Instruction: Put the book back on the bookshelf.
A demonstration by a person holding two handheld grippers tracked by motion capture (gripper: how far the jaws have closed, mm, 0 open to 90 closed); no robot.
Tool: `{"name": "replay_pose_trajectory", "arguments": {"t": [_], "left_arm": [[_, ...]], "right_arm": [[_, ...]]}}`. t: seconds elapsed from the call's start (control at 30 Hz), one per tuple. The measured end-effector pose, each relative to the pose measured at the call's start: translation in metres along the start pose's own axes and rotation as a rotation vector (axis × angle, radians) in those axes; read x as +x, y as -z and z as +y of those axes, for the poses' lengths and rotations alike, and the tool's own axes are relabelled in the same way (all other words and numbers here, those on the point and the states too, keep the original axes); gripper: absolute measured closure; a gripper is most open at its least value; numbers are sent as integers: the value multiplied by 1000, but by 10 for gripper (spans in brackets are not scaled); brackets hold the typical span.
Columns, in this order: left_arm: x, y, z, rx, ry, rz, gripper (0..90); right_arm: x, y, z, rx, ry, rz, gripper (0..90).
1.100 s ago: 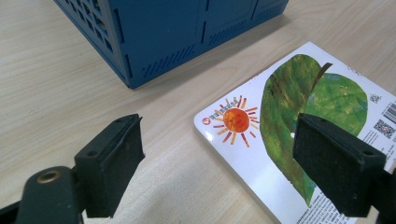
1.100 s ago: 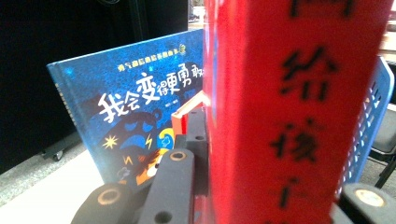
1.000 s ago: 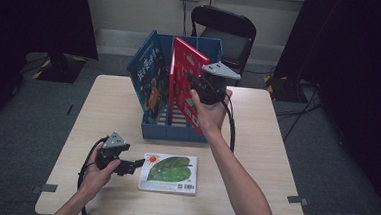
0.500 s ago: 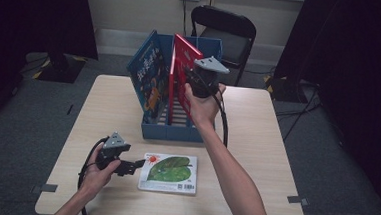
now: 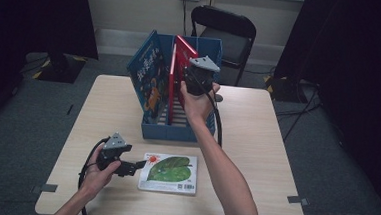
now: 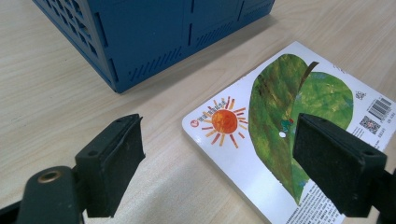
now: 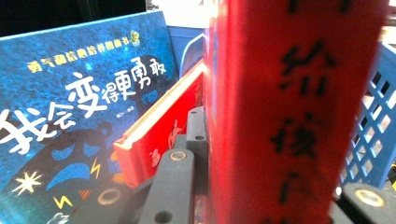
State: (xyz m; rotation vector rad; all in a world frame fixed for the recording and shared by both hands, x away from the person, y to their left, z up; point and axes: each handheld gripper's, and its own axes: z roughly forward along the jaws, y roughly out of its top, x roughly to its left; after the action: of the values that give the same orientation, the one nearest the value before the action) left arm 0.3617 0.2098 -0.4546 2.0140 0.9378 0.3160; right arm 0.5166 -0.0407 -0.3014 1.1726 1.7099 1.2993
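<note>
The right gripper (image 5: 187, 82) clamps a red book (image 7: 299, 112) standing upright in the blue crate (image 5: 177, 131), beside a blue book (image 5: 147, 77). The left gripper (image 6: 217, 158) gapes wide at the corner of a leaf book (image 5: 169, 172) lying flat just before the crate.

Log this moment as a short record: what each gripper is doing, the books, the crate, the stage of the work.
Right gripper: shut on the red book, which stands upright in the blue crate
Left gripper: open, jaws either side of the near corner of the leaf-cover book, not gripping
Leaf-cover book: flat on the table, in front of the crate
Blue book: leaning in the crate's left part
Stage: red book at the crate, leaf-cover book not yet lifted
</note>
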Motion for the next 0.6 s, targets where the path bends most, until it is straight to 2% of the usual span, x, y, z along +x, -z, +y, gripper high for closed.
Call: {"name": "replay_pose_trajectory", "arguments": {"t": [0.6], "left_arm": [[-3, -1, 1, -1, -24, -31, 160]], "right_arm": [[6, -26, -9, 1, -52, -64, 806]]}}
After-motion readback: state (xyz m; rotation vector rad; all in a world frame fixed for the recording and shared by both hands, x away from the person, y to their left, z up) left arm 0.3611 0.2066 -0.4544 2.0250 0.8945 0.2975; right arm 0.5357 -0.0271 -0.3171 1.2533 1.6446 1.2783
